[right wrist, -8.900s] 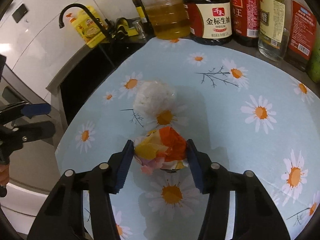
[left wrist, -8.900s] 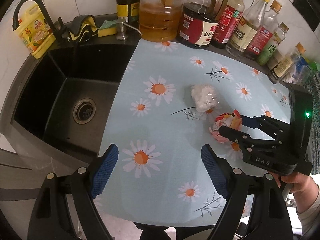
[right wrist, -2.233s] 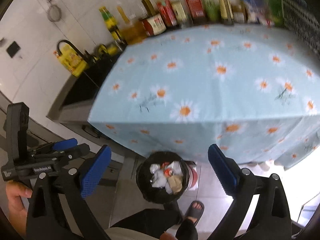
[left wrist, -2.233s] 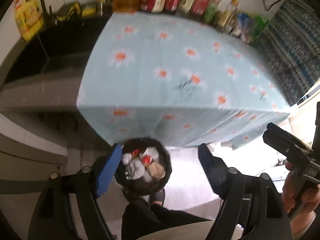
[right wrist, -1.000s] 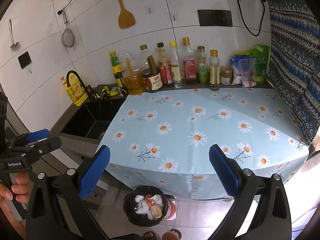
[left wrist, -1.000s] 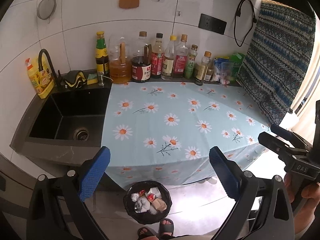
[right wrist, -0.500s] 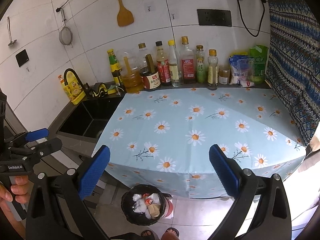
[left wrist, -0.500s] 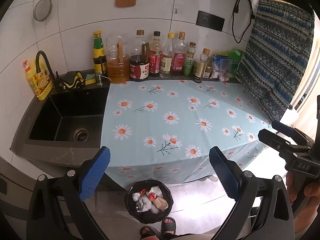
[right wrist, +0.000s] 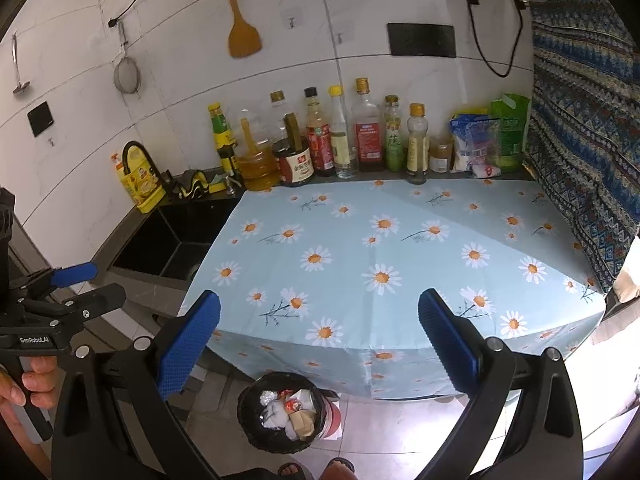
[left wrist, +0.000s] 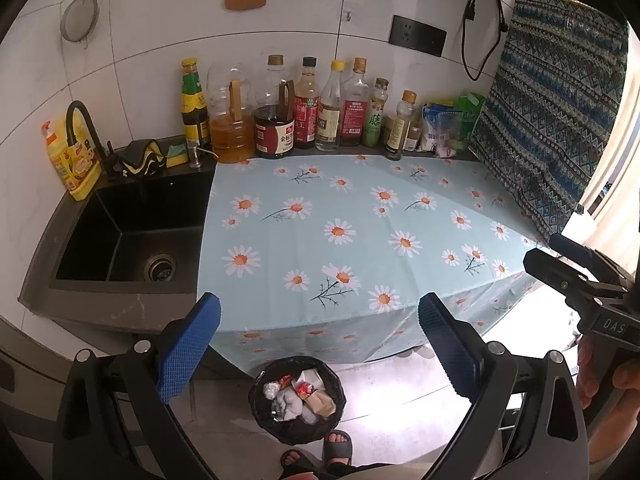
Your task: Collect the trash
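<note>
We hold both tools, left (left wrist: 319, 344) and right (right wrist: 319, 342), spread wide and gripping nothing, above the worktop's (left wrist: 360, 216) front edge; the bin (left wrist: 297, 400) sits lower centre on open floor.

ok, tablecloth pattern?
Light blue tablecloth with white, orange-centred daisies and thin dark sprigs; clearest in the right wrist view.

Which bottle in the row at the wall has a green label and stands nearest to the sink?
The leftmost bottle, with a yellow cap; the others carry red or pale labels.
</note>
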Tool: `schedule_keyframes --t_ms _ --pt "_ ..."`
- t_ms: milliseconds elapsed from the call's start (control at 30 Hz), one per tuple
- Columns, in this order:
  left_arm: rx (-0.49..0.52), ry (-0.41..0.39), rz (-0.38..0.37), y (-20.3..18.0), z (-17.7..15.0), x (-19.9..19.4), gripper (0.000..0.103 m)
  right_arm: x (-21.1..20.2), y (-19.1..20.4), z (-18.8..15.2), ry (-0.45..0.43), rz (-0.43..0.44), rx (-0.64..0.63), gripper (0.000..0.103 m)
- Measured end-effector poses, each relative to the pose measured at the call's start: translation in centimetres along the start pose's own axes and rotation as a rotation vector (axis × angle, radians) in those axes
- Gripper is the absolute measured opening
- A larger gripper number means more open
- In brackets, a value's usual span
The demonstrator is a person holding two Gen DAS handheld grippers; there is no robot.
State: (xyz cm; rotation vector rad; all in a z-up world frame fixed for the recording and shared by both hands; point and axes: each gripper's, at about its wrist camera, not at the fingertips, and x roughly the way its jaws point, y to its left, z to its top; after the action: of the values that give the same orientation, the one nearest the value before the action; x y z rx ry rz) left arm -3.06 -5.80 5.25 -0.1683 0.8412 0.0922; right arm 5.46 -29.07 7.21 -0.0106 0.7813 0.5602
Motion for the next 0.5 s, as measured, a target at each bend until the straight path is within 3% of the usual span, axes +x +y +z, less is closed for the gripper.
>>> schedule_keyframes --t_ms 500 --pt "-0.025 0.015 -0.001 -0.1 0.1 0.9 0.096 0.8 -1.5 -0.4 0.013 -0.006 0.009 0.098"
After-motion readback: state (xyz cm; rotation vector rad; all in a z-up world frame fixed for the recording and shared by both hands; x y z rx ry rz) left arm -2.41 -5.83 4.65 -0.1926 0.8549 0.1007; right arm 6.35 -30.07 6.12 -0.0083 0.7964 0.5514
